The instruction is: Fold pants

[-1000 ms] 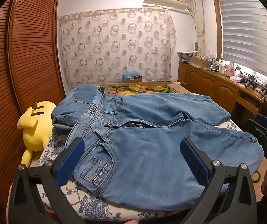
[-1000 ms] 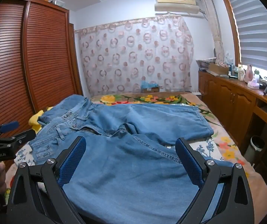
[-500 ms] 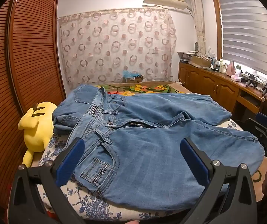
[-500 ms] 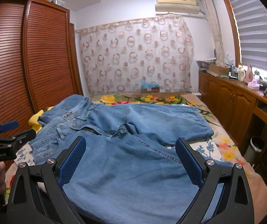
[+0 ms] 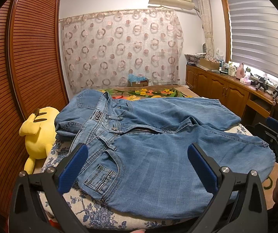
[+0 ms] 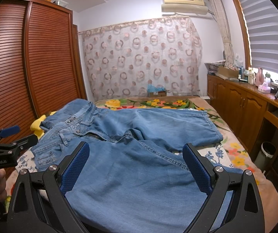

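Light blue jeans [image 5: 158, 145] lie spread on the bed, front up, waistband at the left, both legs running to the right, the far leg angled away. They also show in the right wrist view [image 6: 139, 155]. My left gripper [image 5: 137, 163] is open and empty, hovering above the near hip pocket. My right gripper [image 6: 136, 163] is open and empty above the near leg. Each gripper shows at the edge of the other's view.
A yellow plush toy [image 5: 39, 134] lies at the bed's left edge against the brown louvred wardrobe [image 5: 22, 68]. The bed [image 5: 100, 211] has a floral cover. Wooden cabinets [image 6: 246, 112] with clutter run along the right wall. A bin [image 6: 265, 151] stands beside the bed.
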`<state>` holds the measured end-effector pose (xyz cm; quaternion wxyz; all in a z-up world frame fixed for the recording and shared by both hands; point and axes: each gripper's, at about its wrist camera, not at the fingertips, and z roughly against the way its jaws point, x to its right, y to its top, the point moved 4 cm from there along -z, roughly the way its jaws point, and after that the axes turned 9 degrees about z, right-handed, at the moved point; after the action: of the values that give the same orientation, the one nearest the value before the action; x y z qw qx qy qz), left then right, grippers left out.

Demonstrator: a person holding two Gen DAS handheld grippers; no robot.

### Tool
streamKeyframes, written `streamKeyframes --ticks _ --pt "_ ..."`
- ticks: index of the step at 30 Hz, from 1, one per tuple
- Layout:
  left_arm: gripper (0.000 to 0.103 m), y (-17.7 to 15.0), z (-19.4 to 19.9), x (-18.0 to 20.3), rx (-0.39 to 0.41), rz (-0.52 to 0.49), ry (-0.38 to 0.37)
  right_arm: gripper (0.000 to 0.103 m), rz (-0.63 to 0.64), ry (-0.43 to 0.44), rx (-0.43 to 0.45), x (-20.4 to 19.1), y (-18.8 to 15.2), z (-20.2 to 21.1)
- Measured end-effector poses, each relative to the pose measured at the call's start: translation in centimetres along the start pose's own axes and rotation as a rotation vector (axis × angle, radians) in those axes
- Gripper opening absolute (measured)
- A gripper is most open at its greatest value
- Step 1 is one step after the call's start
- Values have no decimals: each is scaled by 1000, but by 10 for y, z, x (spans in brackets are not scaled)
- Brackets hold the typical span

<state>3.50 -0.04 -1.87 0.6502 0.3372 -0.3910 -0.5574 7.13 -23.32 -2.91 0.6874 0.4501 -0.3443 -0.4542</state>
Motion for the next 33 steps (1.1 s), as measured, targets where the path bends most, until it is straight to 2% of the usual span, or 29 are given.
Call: streamKeyframes --ticks 33 --pt "103 4 1 -2 5 -5 2 98 -3 1 3 1 -1 1"
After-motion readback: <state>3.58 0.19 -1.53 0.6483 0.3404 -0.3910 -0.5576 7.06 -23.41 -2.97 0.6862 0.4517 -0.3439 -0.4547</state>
